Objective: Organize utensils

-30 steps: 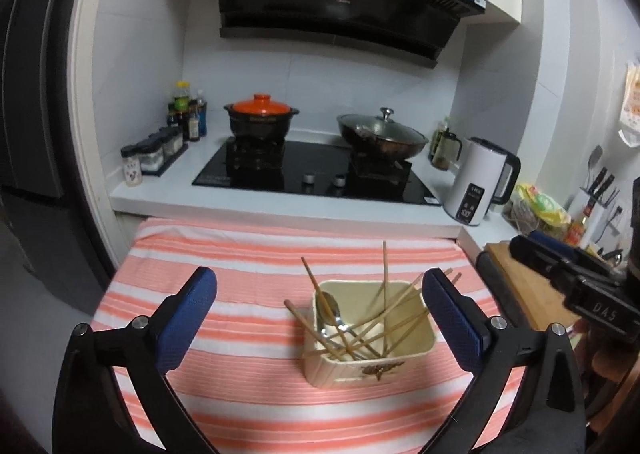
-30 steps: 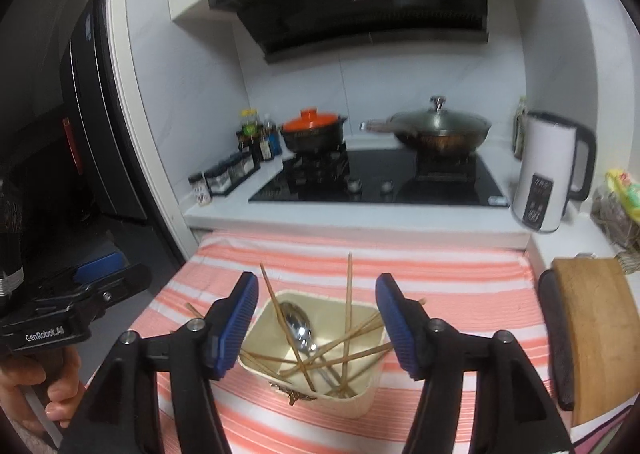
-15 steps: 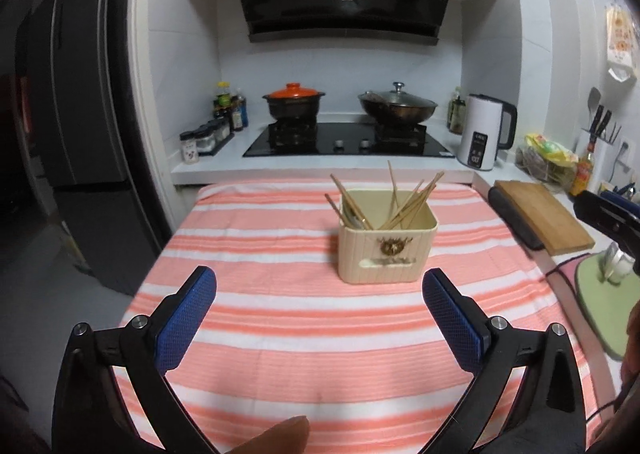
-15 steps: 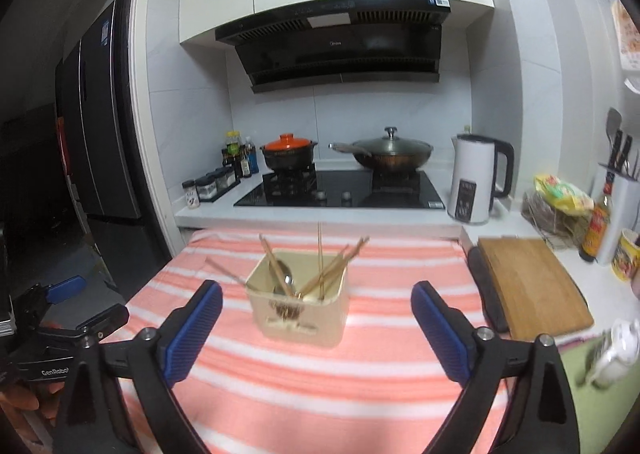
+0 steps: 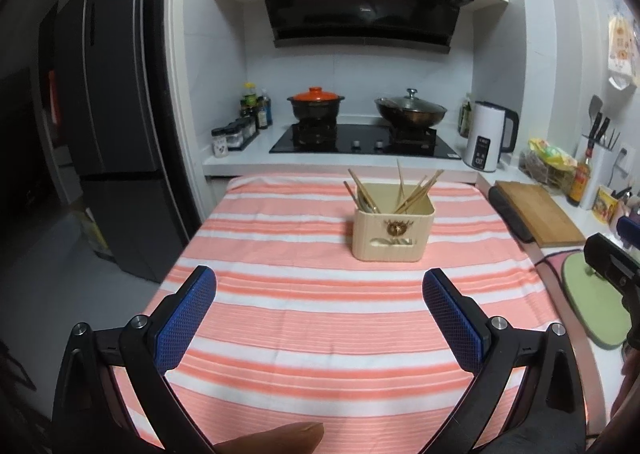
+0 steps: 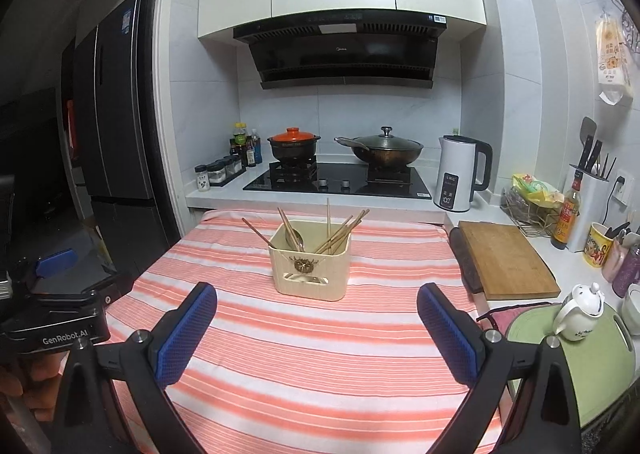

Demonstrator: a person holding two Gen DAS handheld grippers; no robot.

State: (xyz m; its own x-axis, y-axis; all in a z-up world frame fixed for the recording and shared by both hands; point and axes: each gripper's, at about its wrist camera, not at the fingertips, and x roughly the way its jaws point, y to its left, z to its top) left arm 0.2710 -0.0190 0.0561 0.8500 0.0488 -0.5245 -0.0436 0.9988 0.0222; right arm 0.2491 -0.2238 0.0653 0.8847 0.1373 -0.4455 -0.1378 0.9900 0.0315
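A cream utensil box stands on the orange-striped tablecloth, toward the far side; it also shows in the right wrist view. Several wooden chopsticks and a metal spoon stick out of it. My left gripper is open and empty, well back from the box. My right gripper is open and empty, near the table's front. The left gripper's body shows at the left of the right wrist view.
Behind the table are a stove with an orange-lidded pot and a wok, and a white kettle. A wooden cutting board, a green mat with a teapot lie to the right. A fridge stands left.
Both grippers have drawn back and up from over the box toward the table's front. The right gripper's jaws opened wider. The box and its utensils stayed put.
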